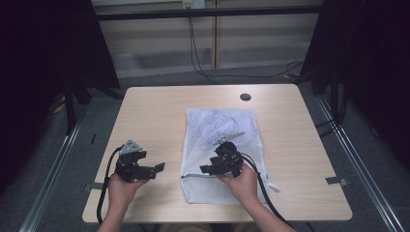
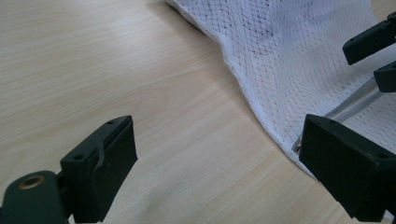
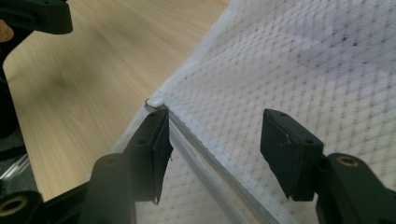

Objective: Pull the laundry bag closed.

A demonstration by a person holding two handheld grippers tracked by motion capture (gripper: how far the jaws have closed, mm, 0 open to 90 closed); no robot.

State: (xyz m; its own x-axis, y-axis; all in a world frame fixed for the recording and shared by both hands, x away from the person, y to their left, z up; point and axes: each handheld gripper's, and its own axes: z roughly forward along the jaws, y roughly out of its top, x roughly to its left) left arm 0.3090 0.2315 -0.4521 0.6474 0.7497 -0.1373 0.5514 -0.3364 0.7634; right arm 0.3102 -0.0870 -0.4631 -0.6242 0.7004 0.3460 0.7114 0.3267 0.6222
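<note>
A white mesh laundry bag [image 1: 222, 130] [image 2: 299, 60] [image 3: 299, 70] lies flat on the middle of the wooden table [image 1: 154, 111]. Its zipper [image 1: 212, 176] [image 3: 205, 154] [image 2: 350, 102] runs across the end near the person. My right gripper [image 1: 207, 169] [image 3: 217, 144] hovers low over the bag at the zipper's left end. It is open; the zipper strip lies between the jaws and the pads do not press on it. My left gripper [image 1: 155, 170] [image 2: 219, 154] is open over bare wood just left of the bag, pointing toward it. In the left gripper view the right gripper [image 2: 364, 63] shows over the mesh.
A small dark round disc [image 1: 245, 96] sits near the table's far edge. Bare wood lies to the left and right of the bag. Black cables [image 1: 263, 188] trail from the grippers toward the person. Metal rails [image 1: 53, 169] run along the floor on both sides.
</note>
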